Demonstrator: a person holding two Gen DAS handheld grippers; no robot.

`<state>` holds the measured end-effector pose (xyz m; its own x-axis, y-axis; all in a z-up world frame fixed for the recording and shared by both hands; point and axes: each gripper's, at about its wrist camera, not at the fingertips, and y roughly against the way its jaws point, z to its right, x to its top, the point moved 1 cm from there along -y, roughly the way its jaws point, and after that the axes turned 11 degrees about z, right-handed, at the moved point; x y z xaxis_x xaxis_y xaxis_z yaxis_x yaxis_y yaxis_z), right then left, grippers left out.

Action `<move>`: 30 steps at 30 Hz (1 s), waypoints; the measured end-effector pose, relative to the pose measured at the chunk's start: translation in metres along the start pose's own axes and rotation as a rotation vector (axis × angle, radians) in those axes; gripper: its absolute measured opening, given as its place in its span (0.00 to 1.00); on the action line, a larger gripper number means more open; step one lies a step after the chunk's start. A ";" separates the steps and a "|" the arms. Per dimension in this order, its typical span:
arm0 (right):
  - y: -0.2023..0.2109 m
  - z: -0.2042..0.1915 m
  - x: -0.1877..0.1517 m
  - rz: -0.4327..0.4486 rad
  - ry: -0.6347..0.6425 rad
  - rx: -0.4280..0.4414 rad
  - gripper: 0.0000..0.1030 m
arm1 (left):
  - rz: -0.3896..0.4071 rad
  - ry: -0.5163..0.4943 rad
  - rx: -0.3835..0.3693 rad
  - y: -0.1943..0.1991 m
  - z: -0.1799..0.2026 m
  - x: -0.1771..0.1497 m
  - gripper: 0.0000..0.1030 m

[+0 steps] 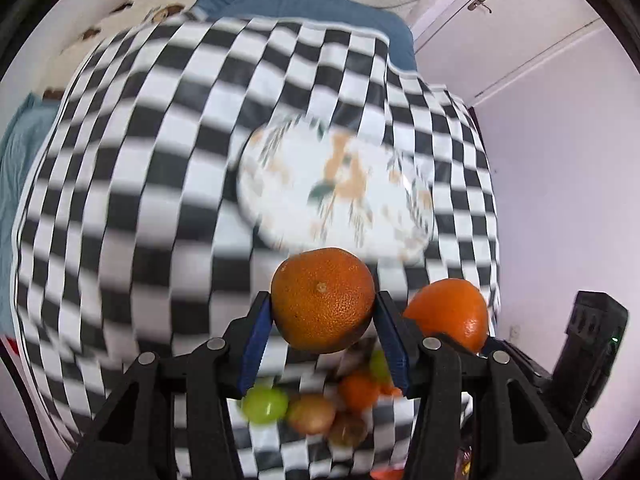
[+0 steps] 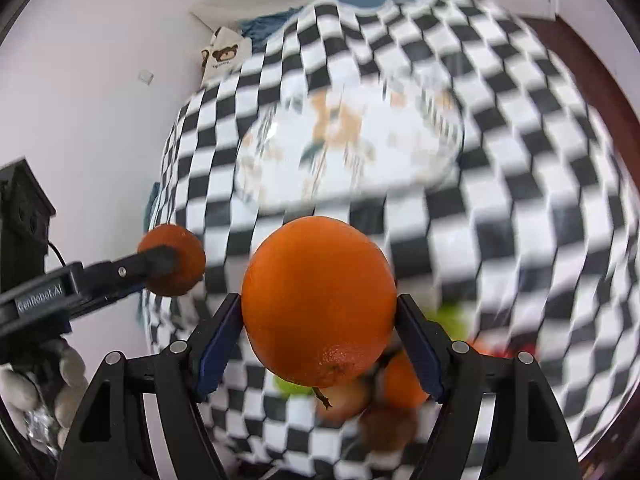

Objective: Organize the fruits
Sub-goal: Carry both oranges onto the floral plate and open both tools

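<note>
Above the checkered tablecloth (image 1: 140, 200), two oranges are held in the air.
Left gripper (image 1: 323, 312) pinches a dull, rough orange (image 1: 323, 300); right gripper (image 2: 319, 320) pinches a brighter orange (image 2: 319, 300). A flowered plate (image 1: 336, 188) lies at 12 o'clock, and loose fruit (image 1: 304, 408) at 6 o'clock.

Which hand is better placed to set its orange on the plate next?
Hard to call: both tongs, left and right, grip an orange above the empty plate. Probably the right, whose orange appears slightly nearer the plate.
</note>
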<state>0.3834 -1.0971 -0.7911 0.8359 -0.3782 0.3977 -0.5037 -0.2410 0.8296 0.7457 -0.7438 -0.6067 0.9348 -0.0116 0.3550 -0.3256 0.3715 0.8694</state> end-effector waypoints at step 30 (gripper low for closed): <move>0.028 0.177 0.110 -0.174 0.150 -0.161 0.95 | -0.118 -0.035 0.230 -0.298 0.039 0.095 0.89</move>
<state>0.4224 -1.3042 -0.7934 0.9359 -0.2045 0.2870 -0.3183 -0.1411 0.9374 0.9258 -0.8919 -0.8189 0.9640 -0.0761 0.2549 -0.2422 0.1454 0.9593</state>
